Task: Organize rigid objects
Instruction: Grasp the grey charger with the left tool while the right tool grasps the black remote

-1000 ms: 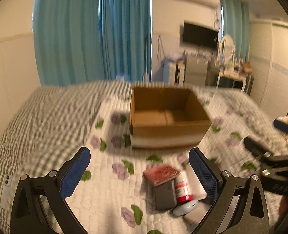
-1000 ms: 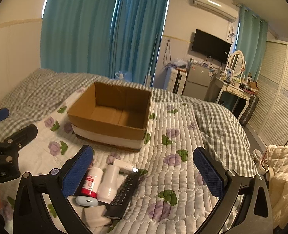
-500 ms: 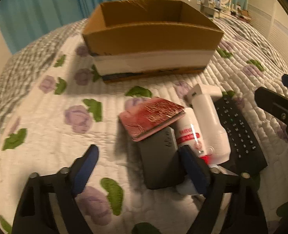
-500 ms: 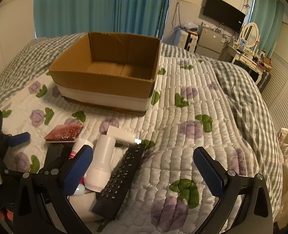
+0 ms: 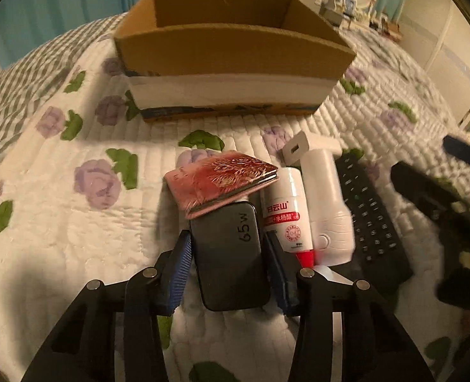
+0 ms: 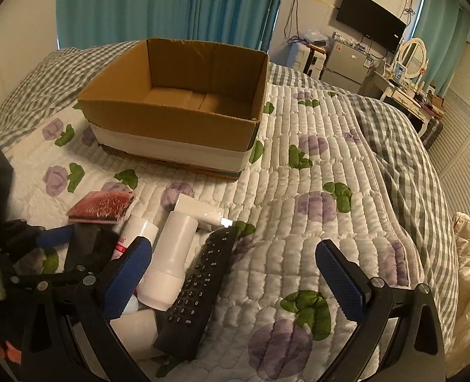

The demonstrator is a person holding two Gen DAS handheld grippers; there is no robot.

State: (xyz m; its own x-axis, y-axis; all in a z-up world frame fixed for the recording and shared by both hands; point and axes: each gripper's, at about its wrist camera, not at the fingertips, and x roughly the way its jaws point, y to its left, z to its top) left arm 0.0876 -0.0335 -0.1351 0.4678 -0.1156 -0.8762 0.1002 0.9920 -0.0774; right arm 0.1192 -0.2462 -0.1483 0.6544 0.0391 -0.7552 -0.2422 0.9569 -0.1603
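- Left gripper (image 5: 228,264): jaws closing around dark grey rectangular power adapter (image 5: 230,254), blue pads against both its long sides; "65W" printed in white on top face.
- Red-and-pink patterned flat case (image 5: 219,180) resting on adapter's far end, toward 12 o'clock.
- At 3 o'clock of adapter: white cylindrical bottle (image 5: 284,213), red label band with Chinese characters, not legible; then white plastic L-shaped device (image 5: 325,197); then black remote control (image 5: 370,219).
- Right gripper (image 6: 235,277): jaws spread wide, nothing clamped; remote and white device lying between fingers.
- Open brown cardboard box (image 6: 177,117), white band round base, at 12 o'clock on floral quilted bedspread (image 6: 314,207); nothing visible inside.
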